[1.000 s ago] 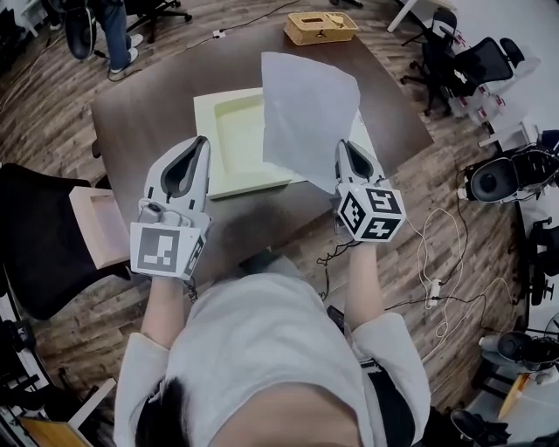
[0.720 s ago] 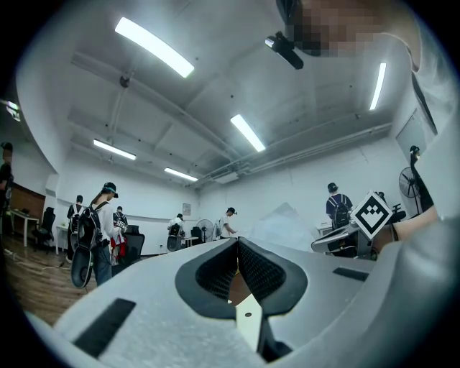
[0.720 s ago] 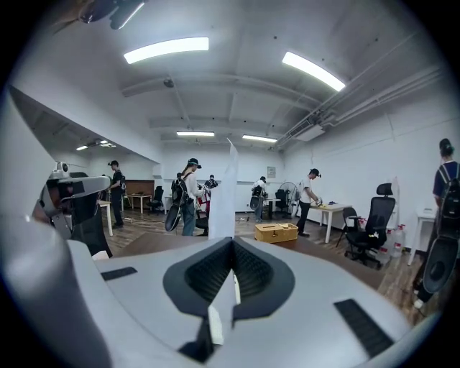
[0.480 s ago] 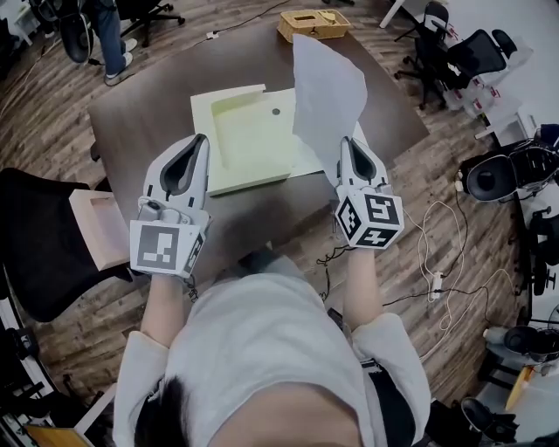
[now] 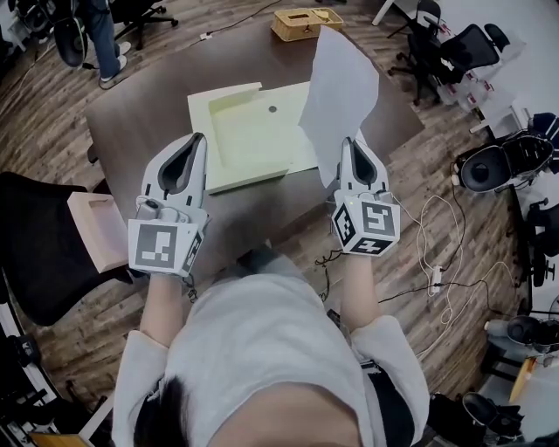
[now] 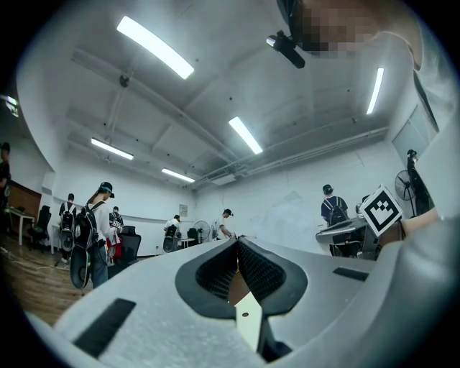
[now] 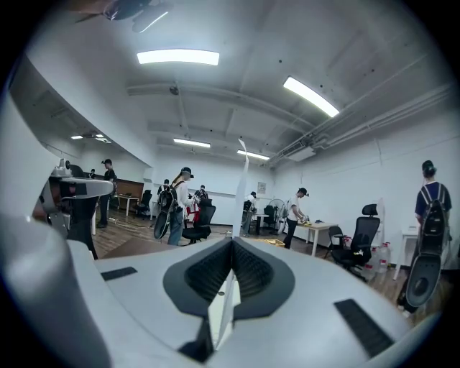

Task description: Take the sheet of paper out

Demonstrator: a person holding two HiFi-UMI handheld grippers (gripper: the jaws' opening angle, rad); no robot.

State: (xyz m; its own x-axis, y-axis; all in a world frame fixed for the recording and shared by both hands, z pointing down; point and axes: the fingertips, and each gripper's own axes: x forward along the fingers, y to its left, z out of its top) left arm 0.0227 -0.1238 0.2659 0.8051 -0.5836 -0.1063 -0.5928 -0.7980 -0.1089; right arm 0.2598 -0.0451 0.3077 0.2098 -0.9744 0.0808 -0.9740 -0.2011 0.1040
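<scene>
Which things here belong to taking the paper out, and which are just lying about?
Job: sheet of paper, gripped by the right tongs; open pale case.
Lying about: tan box; pink tray; office chairs; shut, empty left tongs.

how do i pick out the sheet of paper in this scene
On the dark brown table lies an open pale yellow folder; just over its right side the right gripper is shut on the sheet of paper. It is the only plain white sheet, standing upright in the air rather than lying flat like the folder.
</scene>
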